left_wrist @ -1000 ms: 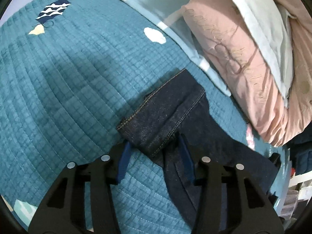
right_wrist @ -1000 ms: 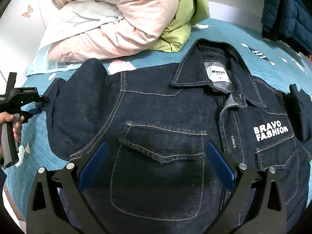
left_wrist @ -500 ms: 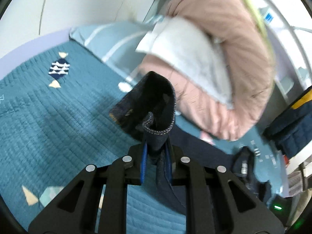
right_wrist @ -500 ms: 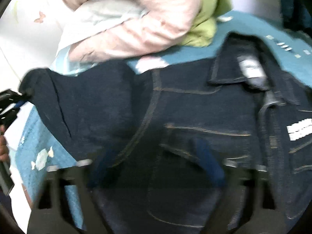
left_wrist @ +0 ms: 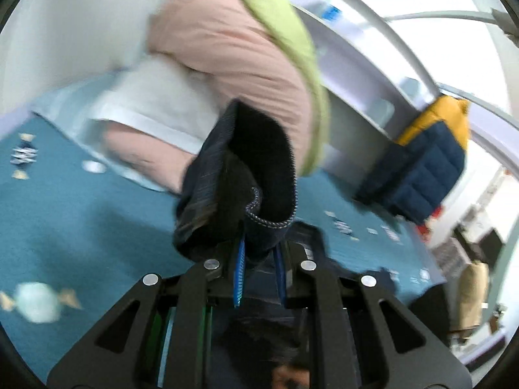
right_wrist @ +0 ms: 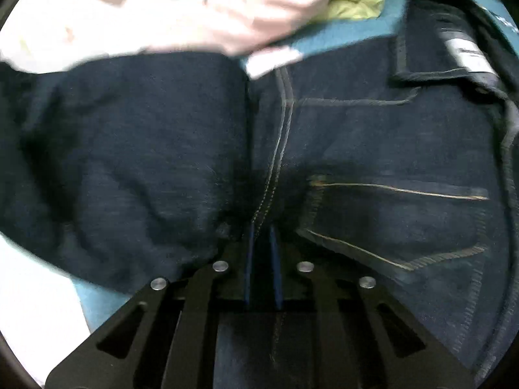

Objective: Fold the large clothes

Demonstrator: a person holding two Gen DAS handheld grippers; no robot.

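Note:
A dark denim jacket (right_wrist: 373,136) lies open on the bed, with its collar label (right_wrist: 467,52) at upper right and a chest pocket (right_wrist: 405,220) beside my right gripper (right_wrist: 261,230). That gripper's jaws are closing, and the seam where the sleeve (right_wrist: 129,149) joins the body is pinched between the blue pads. My left gripper (left_wrist: 259,243) is shut on the sleeve's cuff (left_wrist: 246,162), which stands up off the quilt in front of the camera with its dark inside showing. The sleeve's lower part is hidden behind the left gripper.
A teal quilted cover (left_wrist: 81,201) spreads under everything. Pink bedding (left_wrist: 233,48), a green blanket (left_wrist: 282,22) and a white pillow (left_wrist: 146,97) are heaped at the head of the bed. A blue and yellow puffer jacket (left_wrist: 428,162) hangs at the right.
The left gripper shut on the cuff and lifted it off the quilt, swinging up and toward the jacket body. The right gripper dropped onto the shoulder seam and its wide jaws came together.

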